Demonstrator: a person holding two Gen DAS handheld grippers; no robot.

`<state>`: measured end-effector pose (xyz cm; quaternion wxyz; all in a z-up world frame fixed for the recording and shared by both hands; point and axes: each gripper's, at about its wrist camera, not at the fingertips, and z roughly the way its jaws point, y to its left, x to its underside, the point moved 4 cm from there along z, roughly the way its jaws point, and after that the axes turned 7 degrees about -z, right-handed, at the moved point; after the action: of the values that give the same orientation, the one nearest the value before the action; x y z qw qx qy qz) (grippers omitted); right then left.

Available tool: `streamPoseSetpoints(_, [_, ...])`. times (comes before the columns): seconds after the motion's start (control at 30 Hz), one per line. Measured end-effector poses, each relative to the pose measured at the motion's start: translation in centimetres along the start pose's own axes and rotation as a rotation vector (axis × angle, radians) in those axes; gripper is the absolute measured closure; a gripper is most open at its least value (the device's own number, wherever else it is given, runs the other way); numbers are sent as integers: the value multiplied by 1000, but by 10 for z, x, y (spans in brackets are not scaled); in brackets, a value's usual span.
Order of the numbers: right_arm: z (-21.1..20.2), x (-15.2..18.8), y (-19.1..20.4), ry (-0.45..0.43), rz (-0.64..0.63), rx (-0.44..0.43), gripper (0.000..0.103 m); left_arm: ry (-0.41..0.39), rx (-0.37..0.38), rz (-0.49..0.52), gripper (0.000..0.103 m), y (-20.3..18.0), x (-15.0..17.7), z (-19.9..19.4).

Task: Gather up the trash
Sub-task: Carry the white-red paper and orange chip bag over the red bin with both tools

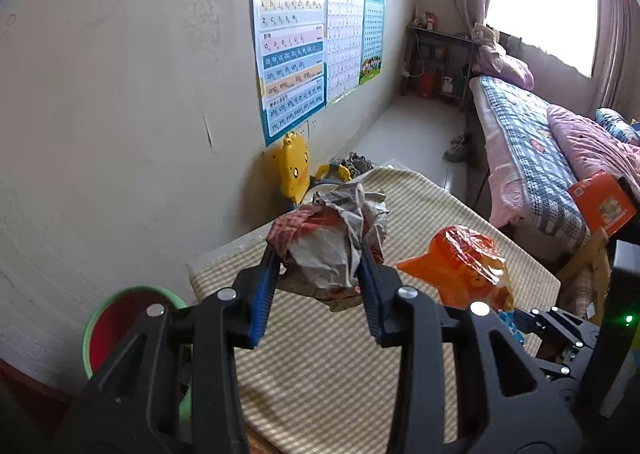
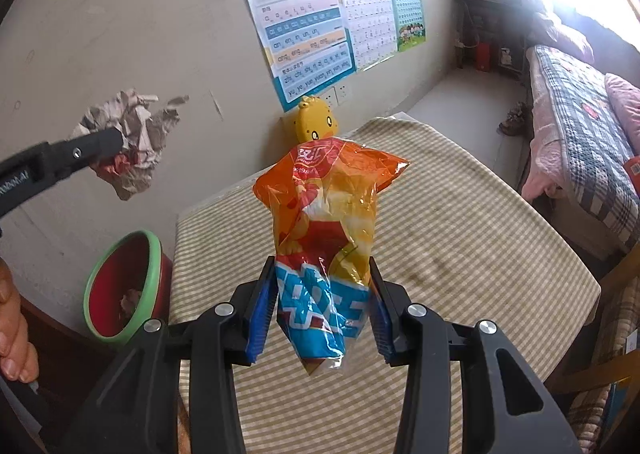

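Observation:
My left gripper [image 1: 320, 258] is shut on a crumpled grey and red paper wrapper [image 1: 332, 238] and holds it in the air above the striped table [image 1: 340, 358]. The wrapper also shows in the right wrist view [image 2: 132, 142], up at the left by the wall. My right gripper [image 2: 322, 274] is shut on an orange and blue snack bag [image 2: 328, 230], lifted above the table. The bag also shows in the left wrist view [image 1: 460, 266]. A red bin with a green rim [image 2: 120, 290] stands on the floor left of the table, with some trash inside.
A yellow duck toy [image 2: 316, 126] leans against the wall behind the table. Posters [image 2: 296, 14] hang on the wall. A bed [image 2: 580, 126] stands at the right, with an orange box [image 1: 604, 206] near its edge. A wooden chair [image 2: 616, 334] is by the table's right side.

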<state>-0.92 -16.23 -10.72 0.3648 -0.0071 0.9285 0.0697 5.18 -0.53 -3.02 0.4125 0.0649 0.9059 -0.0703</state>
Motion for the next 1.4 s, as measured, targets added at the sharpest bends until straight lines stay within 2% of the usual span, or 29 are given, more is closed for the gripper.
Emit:
streamPoseSetpoints(0.13, [-3, 0, 3, -5, -10, 9, 63, -22, -18, -3, 66, 4, -1, -5])
streamPoseSetpoints(0.37, [-9, -4, 11, -19, -23, 16, 63, -15, -14, -28, 66, 13, 3, -5])
streamPoseSetpoints(0.7, [-5, -8, 38, -9, -70, -17, 63, -35, -37, -66, 66, 35, 5, -9])
streamPoseSetpoints(0.93, [3, -17, 68, -3, -122, -46, 63, -46, -89, -129, 66, 74, 7, -13])
streamPoseSetpoints(1.1, [13, -26, 91, 0, -162, -68, 63, -58, -168, -167, 66, 109, 13, -17])
streamPoseSetpoints(1.4, [34, -37, 138, 15, -236, -130, 63, -38, -249, -245, 66, 164, 26, -18])
